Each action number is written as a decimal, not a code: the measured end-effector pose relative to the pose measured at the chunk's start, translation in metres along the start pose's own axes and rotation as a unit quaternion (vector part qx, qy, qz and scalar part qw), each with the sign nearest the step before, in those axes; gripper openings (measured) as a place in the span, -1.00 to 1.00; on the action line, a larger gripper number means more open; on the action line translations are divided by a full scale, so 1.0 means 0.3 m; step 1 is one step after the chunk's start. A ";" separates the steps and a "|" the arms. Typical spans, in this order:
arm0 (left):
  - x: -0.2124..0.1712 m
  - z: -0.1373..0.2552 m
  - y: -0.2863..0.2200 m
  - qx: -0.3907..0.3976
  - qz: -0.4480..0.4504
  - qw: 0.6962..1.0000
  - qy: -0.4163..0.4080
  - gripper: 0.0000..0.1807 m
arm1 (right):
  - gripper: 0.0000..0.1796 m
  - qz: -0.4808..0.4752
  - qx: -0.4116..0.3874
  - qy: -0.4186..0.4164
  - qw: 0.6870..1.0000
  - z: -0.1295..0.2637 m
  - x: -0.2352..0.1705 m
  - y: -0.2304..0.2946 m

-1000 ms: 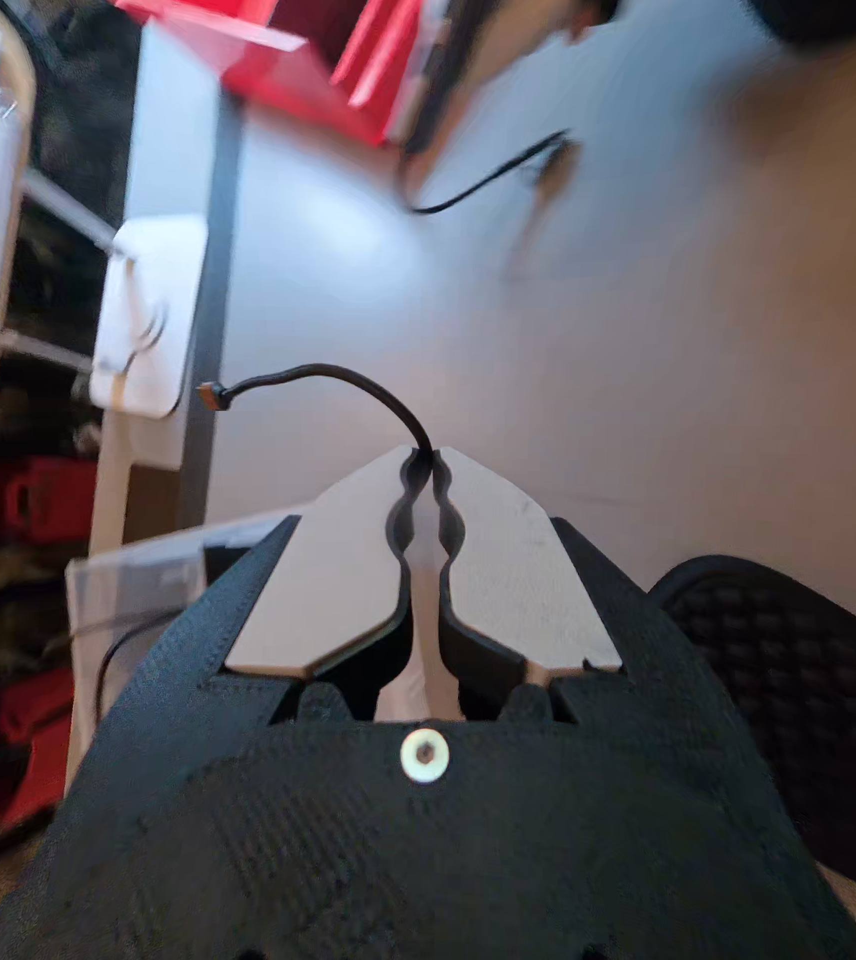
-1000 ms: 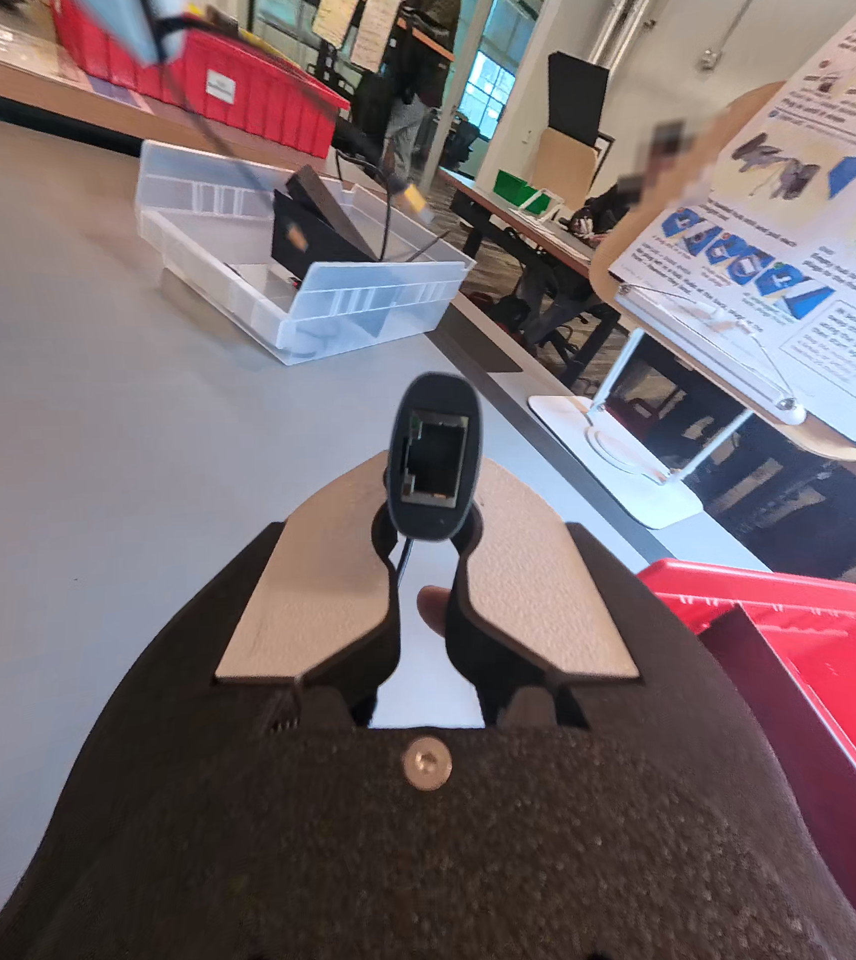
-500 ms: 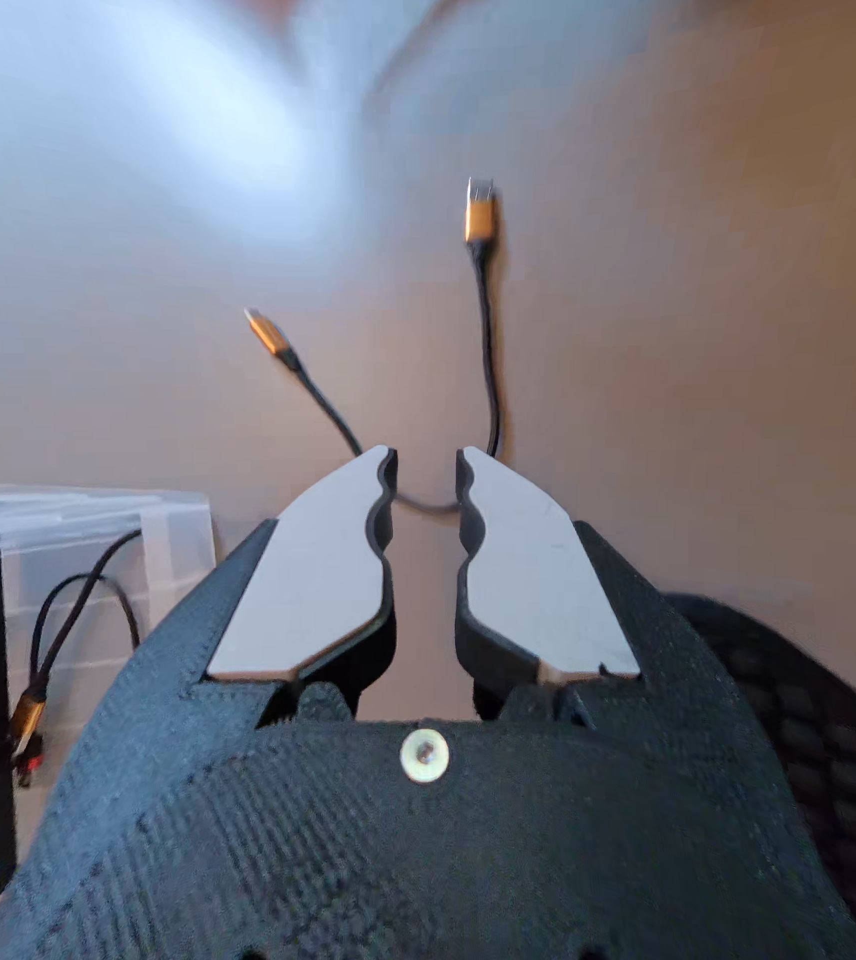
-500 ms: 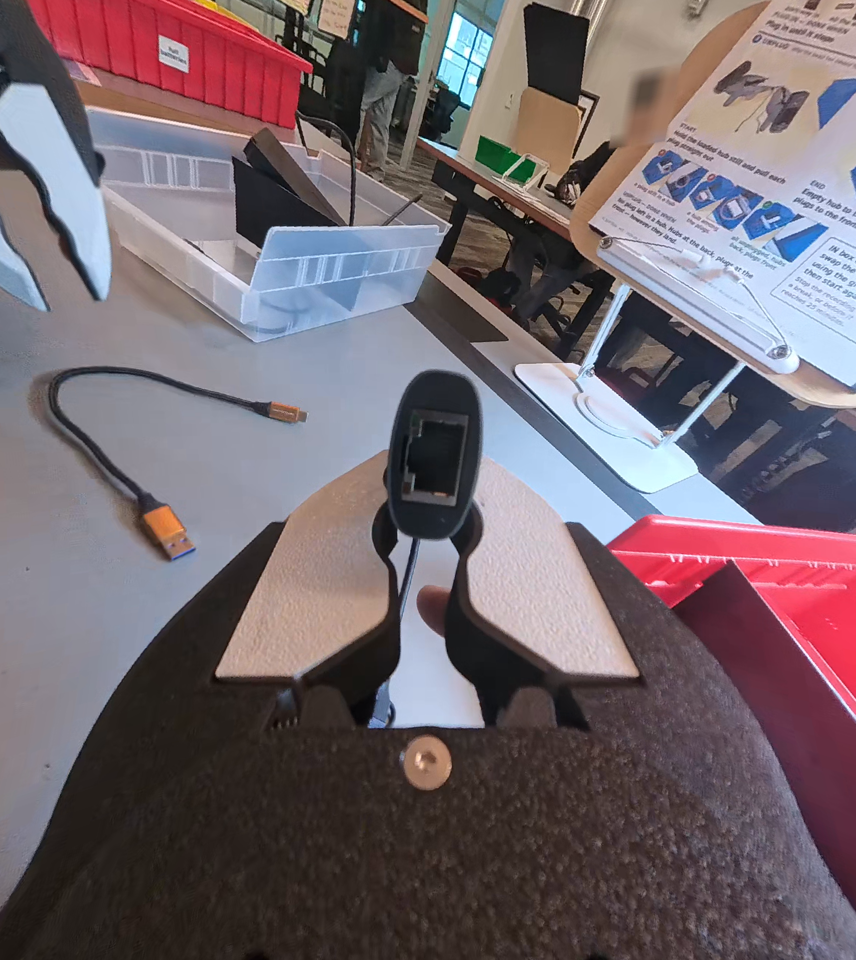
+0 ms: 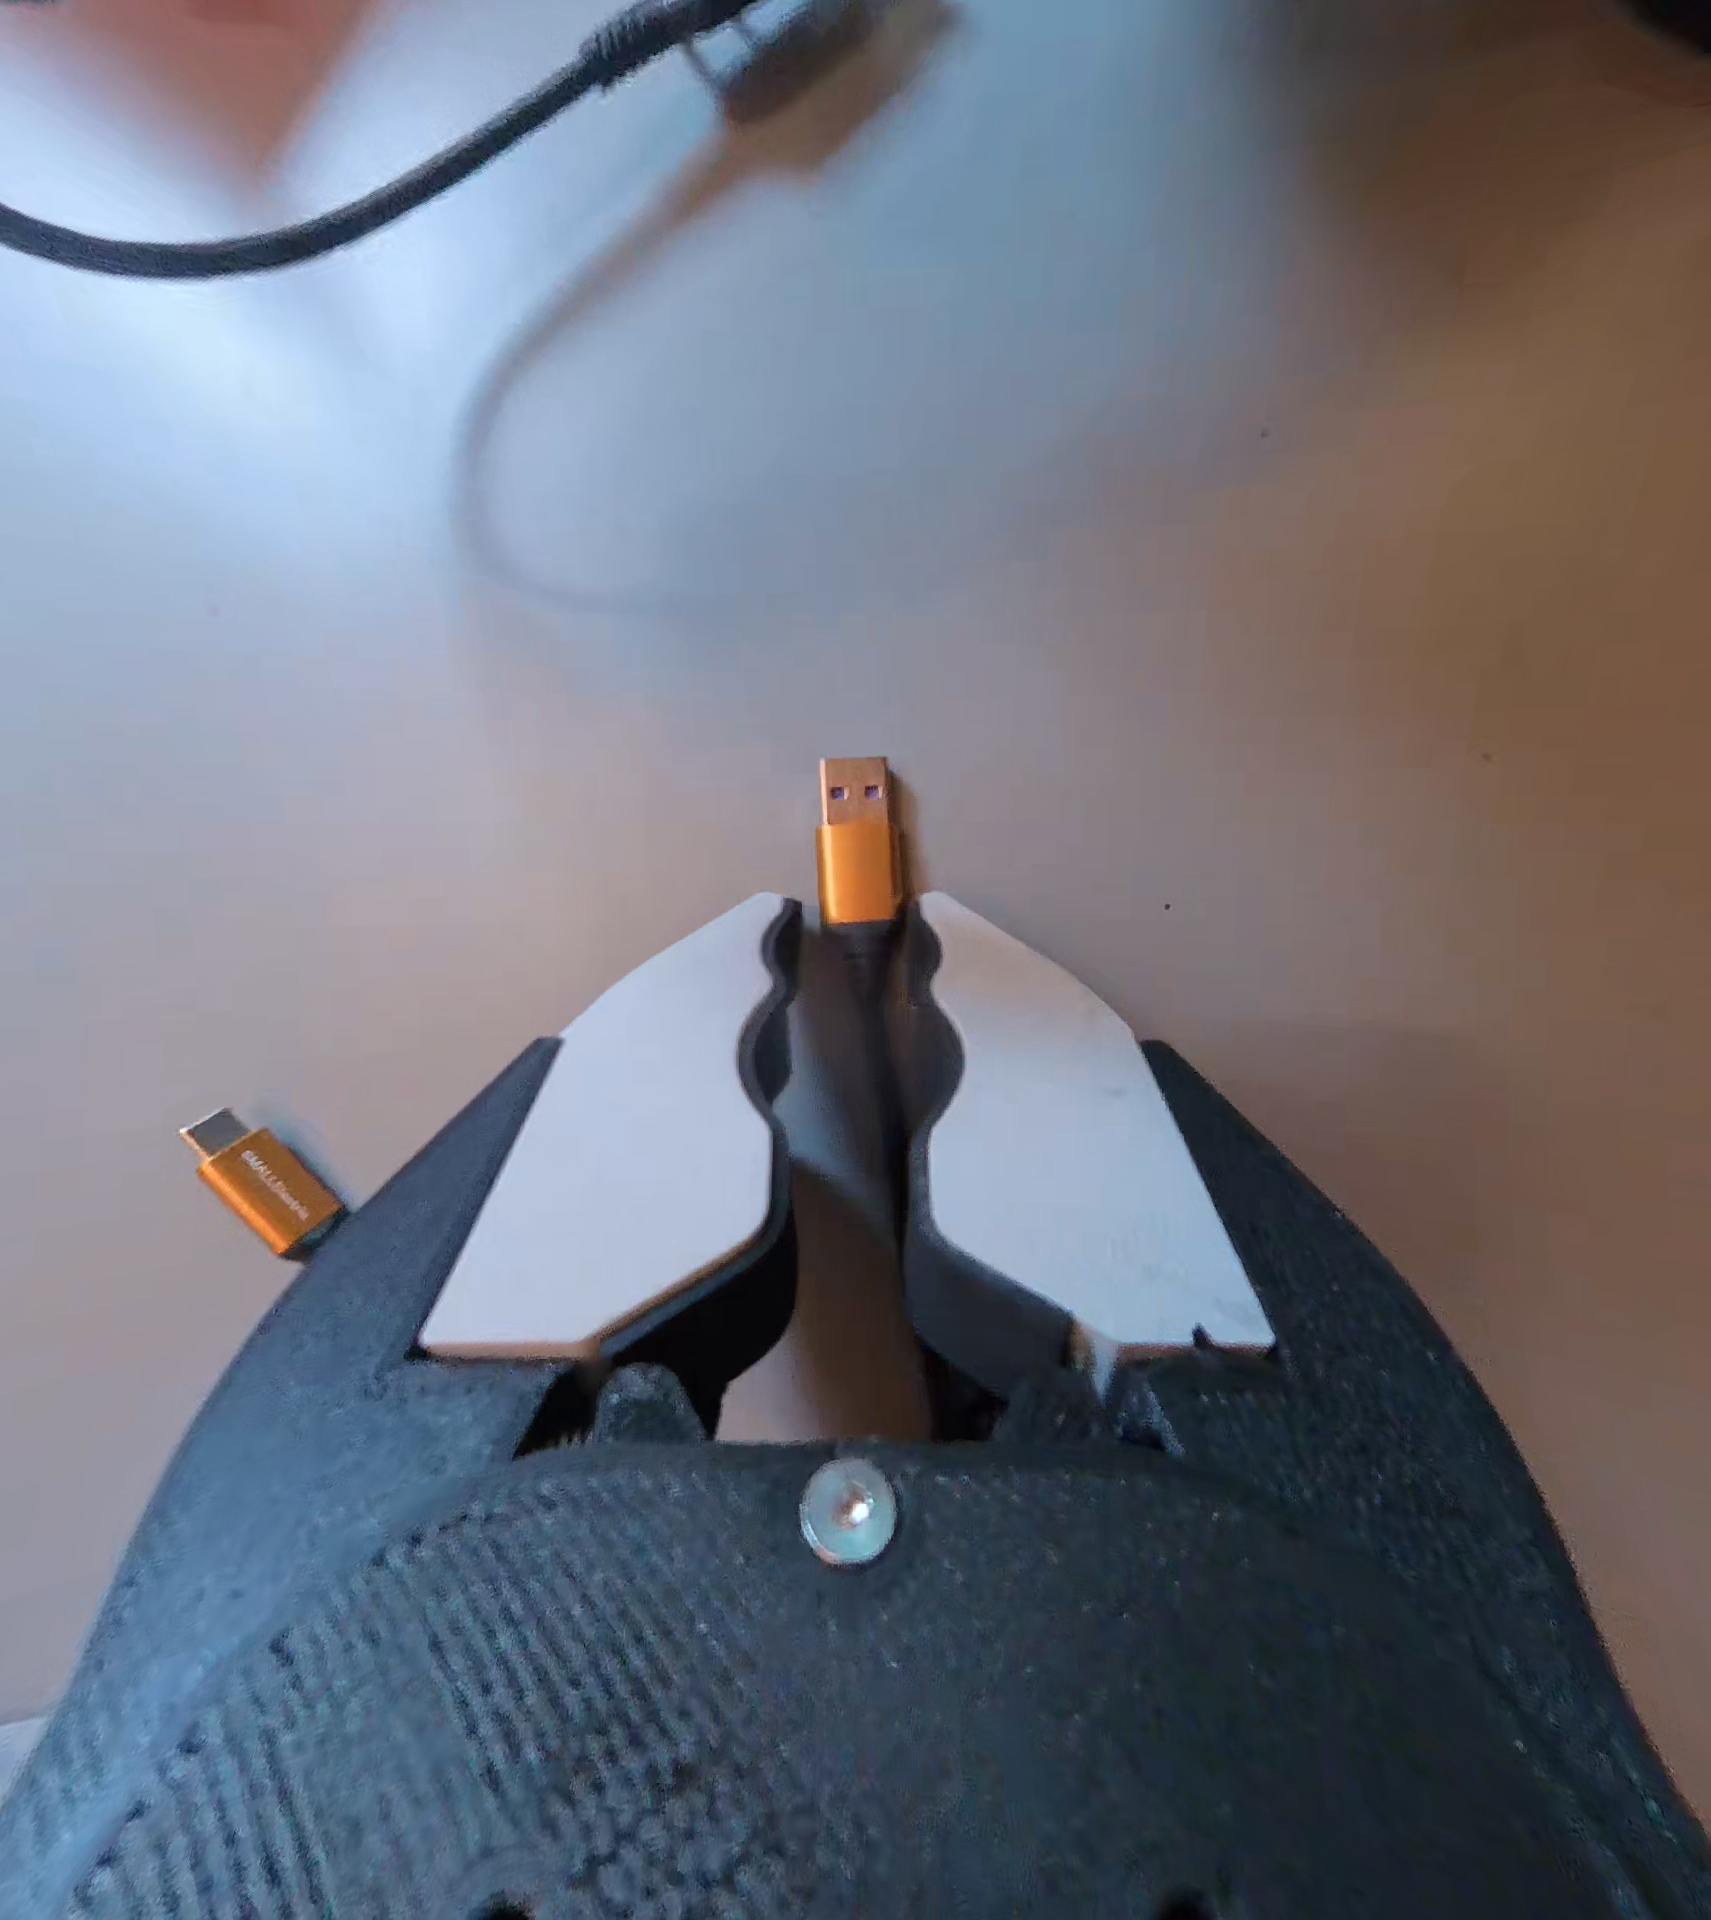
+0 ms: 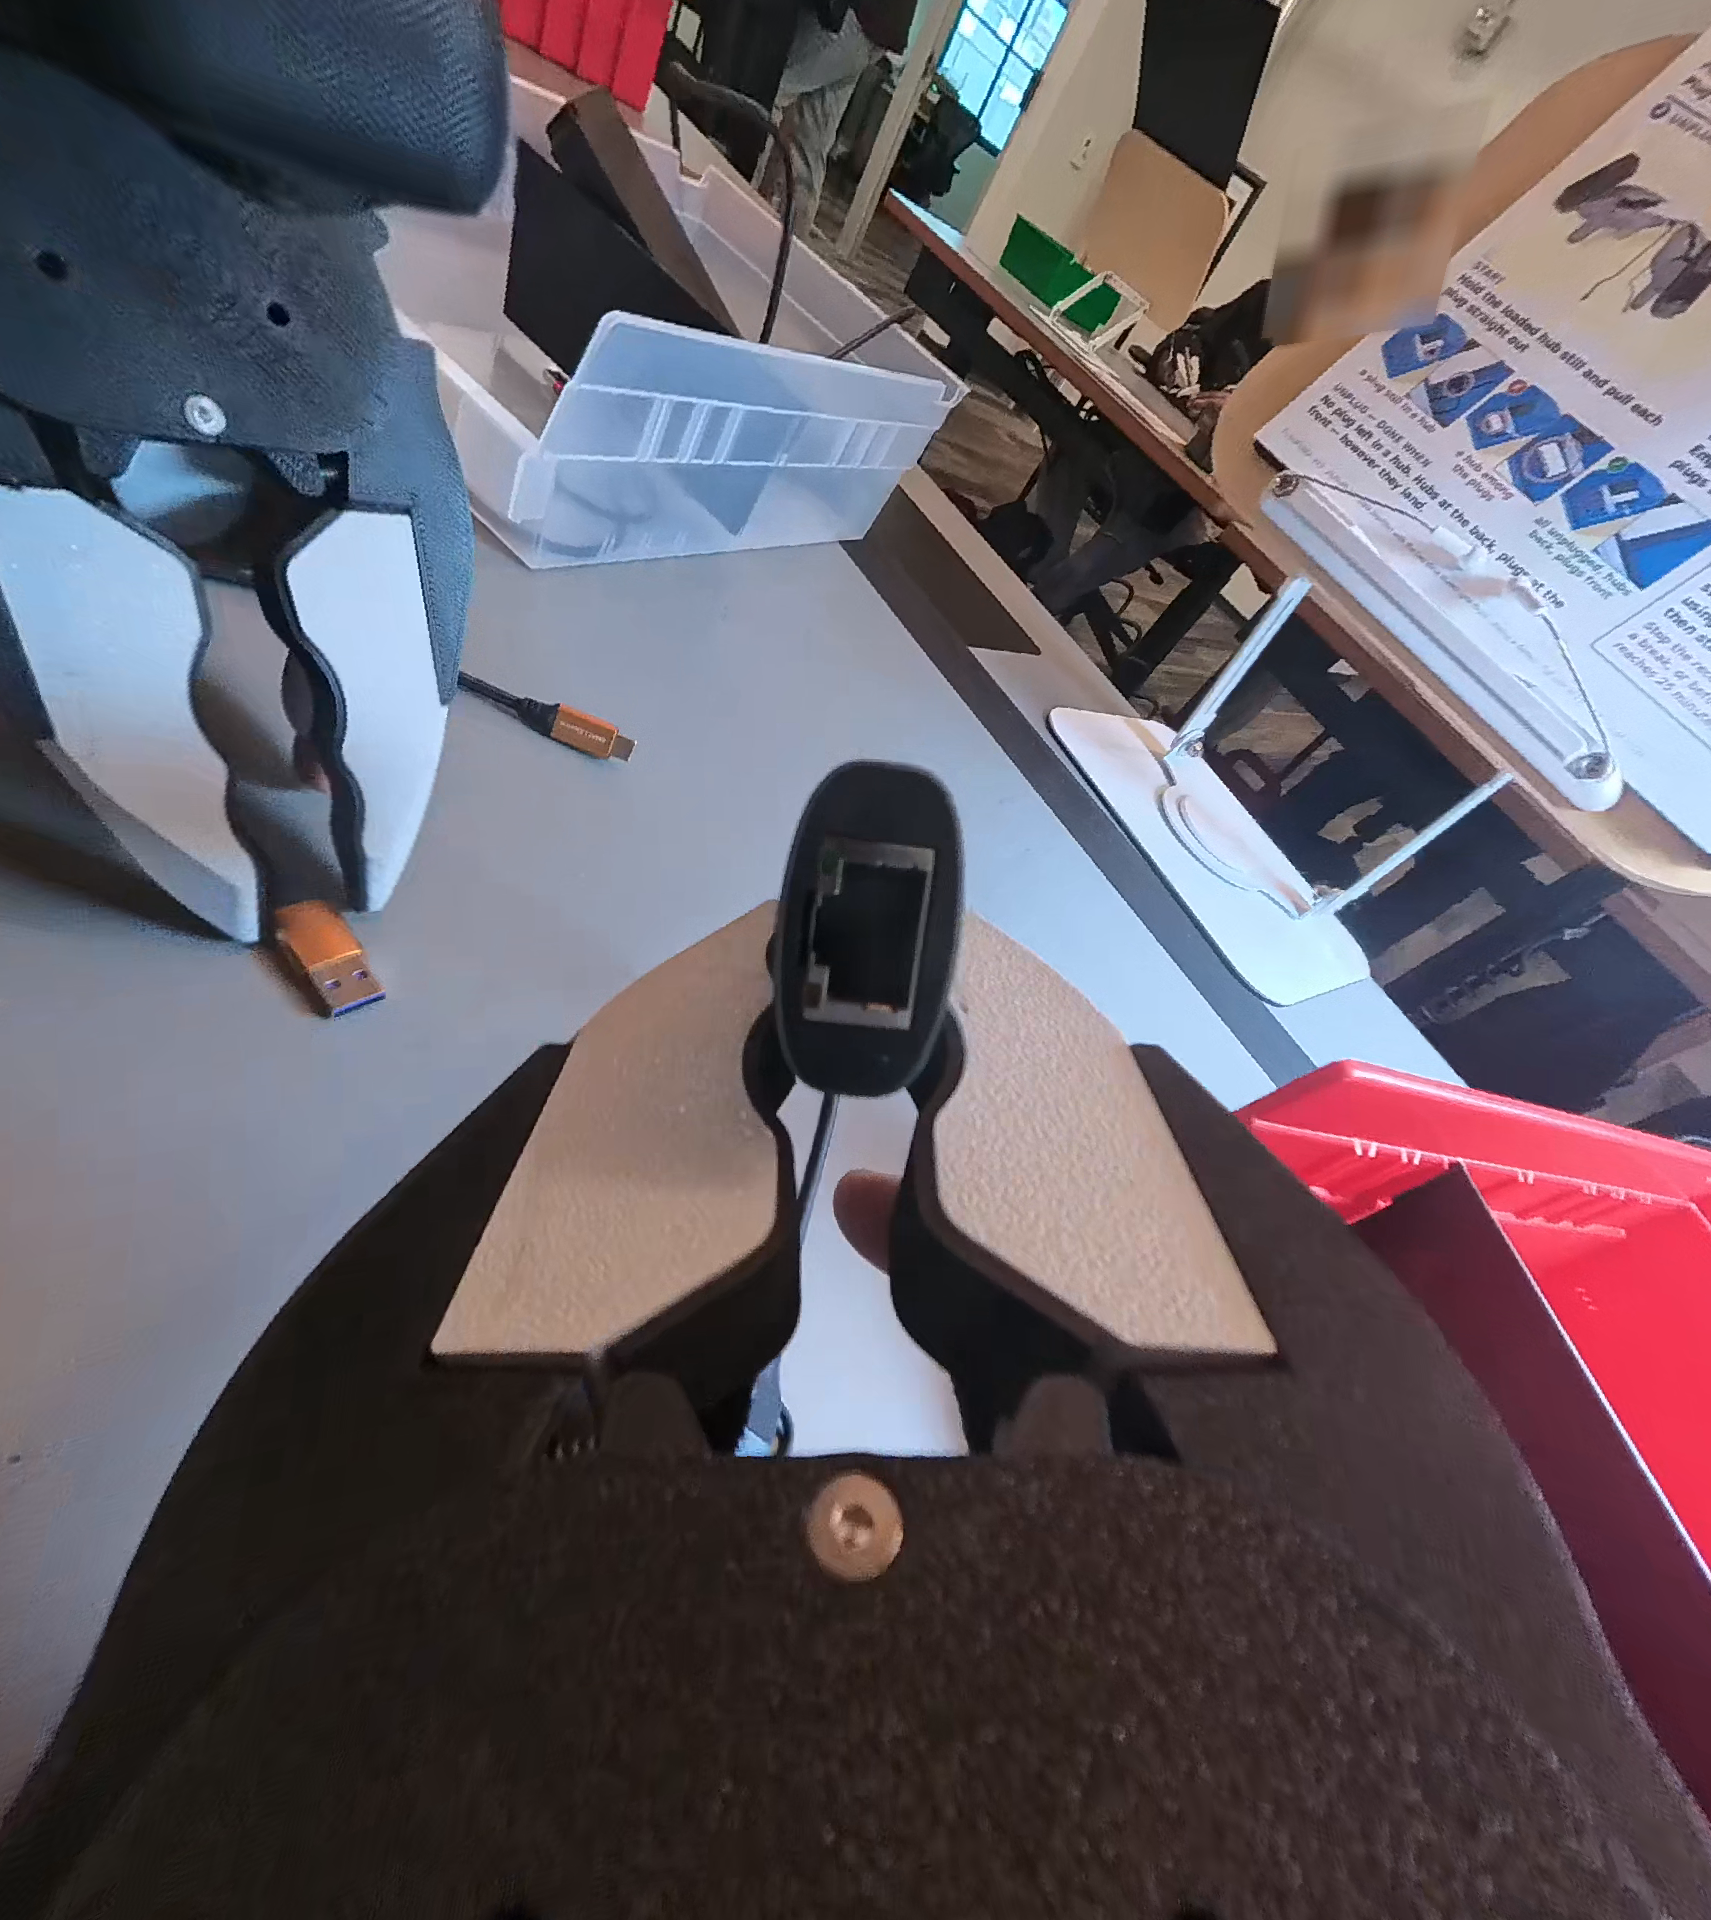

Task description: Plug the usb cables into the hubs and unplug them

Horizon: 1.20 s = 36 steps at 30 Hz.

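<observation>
A black cable with orange plugs lies on the grey table. Its USB-A plug points away from me, just past my left gripper's tips. My left gripper is open, low over the table, and straddles the cable right behind that plug without clamping it. The right wrist view also shows this gripper and the plug. The cable's USB-C plug lies to the left. My right gripper is shut on a black hub, held upright with a square port facing the camera. The hub's thin lead hangs below.
A clear plastic bin with black boxes stands at the back of the table. A red bin is at the right. An instruction board on a white stand stands past the table's right edge. A blurred black cable crosses the far side. The tips of one gripper are about 15 cm away from the tips of the other.
My left gripper let go of the cable, which now lies on the table, then dropped low around the cable behind the USB-A plug. My right gripper has kept hold of the hub.
</observation>
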State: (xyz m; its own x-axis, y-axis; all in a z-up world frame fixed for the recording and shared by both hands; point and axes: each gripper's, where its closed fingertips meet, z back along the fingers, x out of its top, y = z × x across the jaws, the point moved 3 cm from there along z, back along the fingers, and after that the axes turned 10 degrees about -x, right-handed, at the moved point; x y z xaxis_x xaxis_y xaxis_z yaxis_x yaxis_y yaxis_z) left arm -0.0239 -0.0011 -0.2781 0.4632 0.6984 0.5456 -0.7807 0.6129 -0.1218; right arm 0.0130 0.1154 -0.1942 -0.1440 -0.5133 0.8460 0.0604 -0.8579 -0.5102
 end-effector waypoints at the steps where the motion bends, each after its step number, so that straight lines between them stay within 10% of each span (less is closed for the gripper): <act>1: -0.002 0.000 -0.001 -0.003 0.002 1.000 -0.006 -0.83 | -0.83 0.004 0.002 0.000 1.000 -0.002 -0.001 0.005; 15: 0.103 0.238 -0.147 -0.215 -0.042 0.920 -0.324 -0.84 | -0.82 0.165 -0.031 -0.048 0.985 -0.002 0.028 0.094; 36: 0.079 0.197 -0.016 -0.164 0.126 0.928 -0.310 -0.83 | -0.83 0.245 -0.010 -0.062 0.967 -0.014 0.016 0.184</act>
State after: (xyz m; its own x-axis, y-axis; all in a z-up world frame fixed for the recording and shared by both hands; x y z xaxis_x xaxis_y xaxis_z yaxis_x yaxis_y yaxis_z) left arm -0.0338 -0.0093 -0.2156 -0.1255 0.5503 0.8254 -0.6150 0.6097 -0.5000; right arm 0.0115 0.0655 -0.2189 0.0165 -0.8583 0.5128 0.0717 -0.5105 -0.8569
